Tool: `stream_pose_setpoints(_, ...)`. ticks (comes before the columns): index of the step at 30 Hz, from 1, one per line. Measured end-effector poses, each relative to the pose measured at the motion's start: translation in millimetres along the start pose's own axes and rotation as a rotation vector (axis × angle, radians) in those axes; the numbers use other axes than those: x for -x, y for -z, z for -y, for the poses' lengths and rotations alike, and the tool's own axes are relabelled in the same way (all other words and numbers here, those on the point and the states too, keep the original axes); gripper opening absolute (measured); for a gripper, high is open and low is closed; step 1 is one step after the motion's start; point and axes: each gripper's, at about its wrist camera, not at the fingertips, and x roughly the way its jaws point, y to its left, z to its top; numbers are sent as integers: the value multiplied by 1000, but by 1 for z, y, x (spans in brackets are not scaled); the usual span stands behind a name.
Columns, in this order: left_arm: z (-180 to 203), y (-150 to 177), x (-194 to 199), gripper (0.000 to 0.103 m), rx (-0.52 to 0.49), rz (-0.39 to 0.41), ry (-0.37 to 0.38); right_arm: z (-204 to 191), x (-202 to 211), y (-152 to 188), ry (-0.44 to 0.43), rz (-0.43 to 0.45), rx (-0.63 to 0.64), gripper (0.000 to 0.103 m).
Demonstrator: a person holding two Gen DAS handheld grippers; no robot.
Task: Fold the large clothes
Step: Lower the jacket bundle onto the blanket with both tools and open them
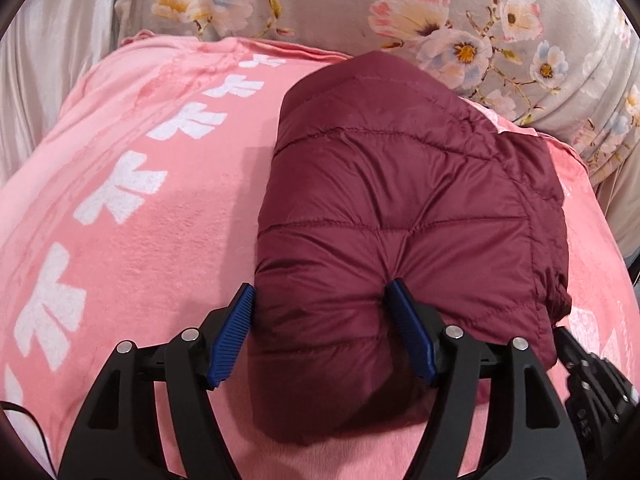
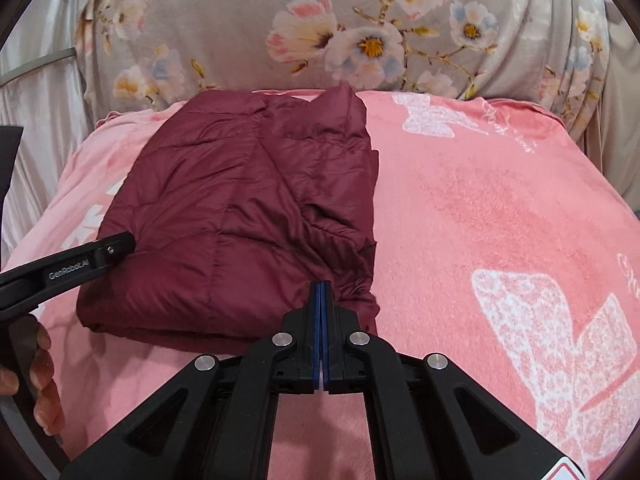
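Note:
A maroon quilted puffer jacket (image 1: 400, 200) lies folded into a thick bundle on a pink blanket (image 1: 140, 220). My left gripper (image 1: 320, 300) is open, its blue pads astride the bundle's near left part, the right pad pressing into the fabric. In the right wrist view the jacket (image 2: 240, 220) lies left of centre. My right gripper (image 2: 321, 292) is shut at the bundle's near right corner; whether it pinches fabric is hidden. The left gripper's black body (image 2: 68, 268) touches the jacket's left side.
The pink blanket (image 2: 480, 220) with white prints covers a bed or sofa. A grey floral cloth (image 2: 320, 20) hangs behind it. A pale curtain (image 1: 40, 60) is at the far left. The person's fingers (image 2: 44, 380) show at lower left.

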Motion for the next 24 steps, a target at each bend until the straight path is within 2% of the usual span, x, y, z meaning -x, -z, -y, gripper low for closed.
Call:
stream_pose_setpoints(4, 12, 3, 9, 66, -43, 27, -61, -5, -20, 7, 16, -72, 18, 0)
stream_pose_setpoints(7, 19, 5, 8, 66, -62, 30, -89, -9, -23, 9, 35, -87, 43, 0)
stream_pose_setpoints(16, 20, 9, 21, 65, -37, 36, -106, -5, 8, 16, 2, -13, 7, 0)
stream_pose_setpoints(18, 22, 12, 27, 66, -28, 48, -110, -9, 17, 18, -6, 19, 23, 3)
stream_pose_setpoints(20, 23, 16, 33, 67, -15, 56, -109, -13, 27, 21, 0, 50, 45, 5)
stream_pose_setpoints(22, 25, 22, 42, 74, 4, 68, -117, -16, 36, 24, 4, 76, 68, 5)
stream_pose_setpoints(24, 28, 29, 51, 76, 14, 81, -122, -19, 45, 28, 16, 97, 90, 6)
